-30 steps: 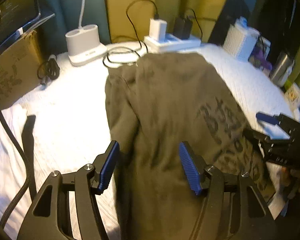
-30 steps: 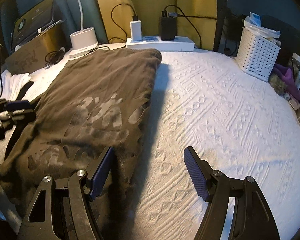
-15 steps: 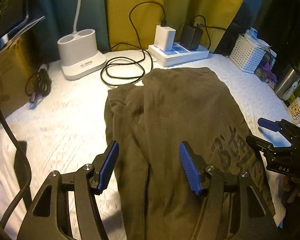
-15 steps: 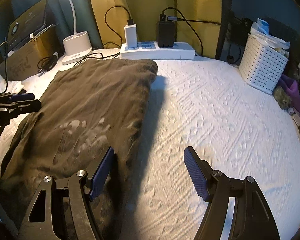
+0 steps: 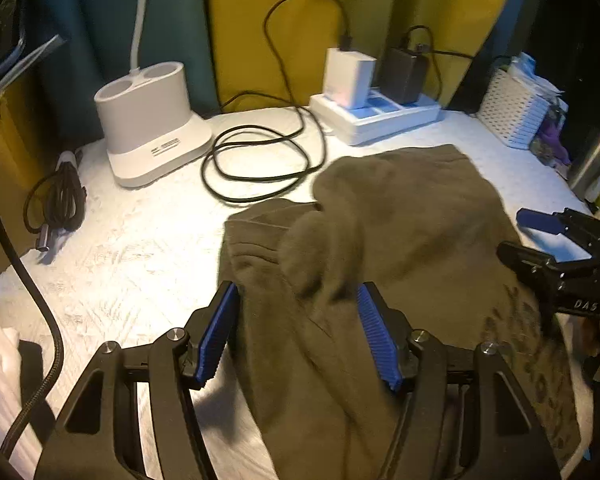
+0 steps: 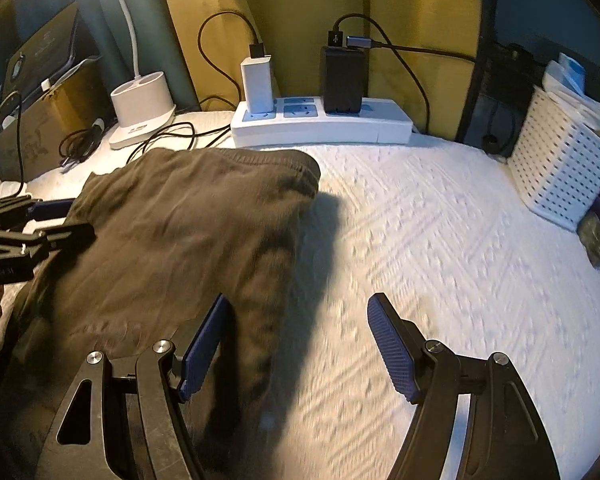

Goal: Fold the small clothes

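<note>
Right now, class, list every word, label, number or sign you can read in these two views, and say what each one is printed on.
"DAS": white letters on the right gripper, seen from the left wrist view.
Print on the dark garment: large letters, too distorted and blurred to read.
Label on the white lamp base: too small to read.
Lettering on the left gripper body in the right wrist view: blurred, unreadable.

A white power strip (image 6: 324,126), lamp base (image 5: 150,122) and basket (image 6: 560,168) line the bedspread (image 6: 440,260).

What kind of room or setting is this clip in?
Probably a bedroom: a white textured bedspread as work surface, curtains behind, and a power strip with chargers beside a lamp base.
</note>
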`<control>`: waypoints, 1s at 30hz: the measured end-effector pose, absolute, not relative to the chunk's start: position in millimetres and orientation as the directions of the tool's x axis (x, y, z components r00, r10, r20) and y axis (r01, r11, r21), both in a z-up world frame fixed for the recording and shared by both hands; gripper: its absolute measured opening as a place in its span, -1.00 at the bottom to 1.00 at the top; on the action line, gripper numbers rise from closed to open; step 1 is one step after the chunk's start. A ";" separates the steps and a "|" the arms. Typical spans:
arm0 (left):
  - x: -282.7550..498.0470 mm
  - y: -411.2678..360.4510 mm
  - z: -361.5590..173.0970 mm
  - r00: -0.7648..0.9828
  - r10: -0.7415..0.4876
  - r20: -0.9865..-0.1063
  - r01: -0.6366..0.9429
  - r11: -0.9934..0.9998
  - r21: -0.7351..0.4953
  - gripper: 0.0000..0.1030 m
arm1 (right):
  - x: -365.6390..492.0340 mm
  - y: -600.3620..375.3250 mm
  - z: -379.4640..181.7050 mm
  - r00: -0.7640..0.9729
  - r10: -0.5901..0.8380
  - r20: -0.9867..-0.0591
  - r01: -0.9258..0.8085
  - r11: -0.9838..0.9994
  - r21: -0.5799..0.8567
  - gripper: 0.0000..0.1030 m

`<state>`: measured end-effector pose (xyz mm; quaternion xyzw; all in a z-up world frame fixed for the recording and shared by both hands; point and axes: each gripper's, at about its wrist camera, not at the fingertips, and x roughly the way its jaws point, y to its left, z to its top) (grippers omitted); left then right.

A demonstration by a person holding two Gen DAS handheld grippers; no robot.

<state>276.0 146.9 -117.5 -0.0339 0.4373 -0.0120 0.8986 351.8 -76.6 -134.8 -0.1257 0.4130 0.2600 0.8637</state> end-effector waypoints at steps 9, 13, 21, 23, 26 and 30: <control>277.9 162.2 -117.7 0.629 -0.092 -0.772 -0.041 0.988 -0.151 0.15 | 368.4 -68.3 -134.5 0.531 0.335 -0.779 -0.556 0.831 -0.022 0.49; 277.5 171.9 -115.1 0.631 -0.117 -0.767 -0.066 0.977 -0.203 0.35 | 371.5 -75.4 -128.6 0.530 0.364 -0.766 -0.551 0.835 0.016 0.53; 282.2 156.1 -117.5 0.610 -0.161 -0.776 -0.019 0.976 -0.217 0.42 | 385.7 -80.7 -134.1 0.486 0.437 -0.757 -0.558 0.821 0.116 0.58; 284.6 145.6 -119.7 0.610 -0.142 -0.780 0.013 0.986 -0.169 0.42 | 389.7 -76.6 -139.1 0.469 0.452 -0.758 -0.565 0.814 0.136 0.61; 288.2 137.1 -121.8 0.615 -0.123 -0.779 0.039 0.991 -0.125 0.42 | 393.8 -68.1 -145.0 0.460 0.473 -0.751 -0.577 0.802 0.151 0.72; 292.5 129.8 -122.6 0.618 -0.156 -0.771 0.088 0.988 -0.129 0.34 | 395.4 -54.4 -147.8 0.418 0.529 -0.738 -0.612 0.765 0.201 0.74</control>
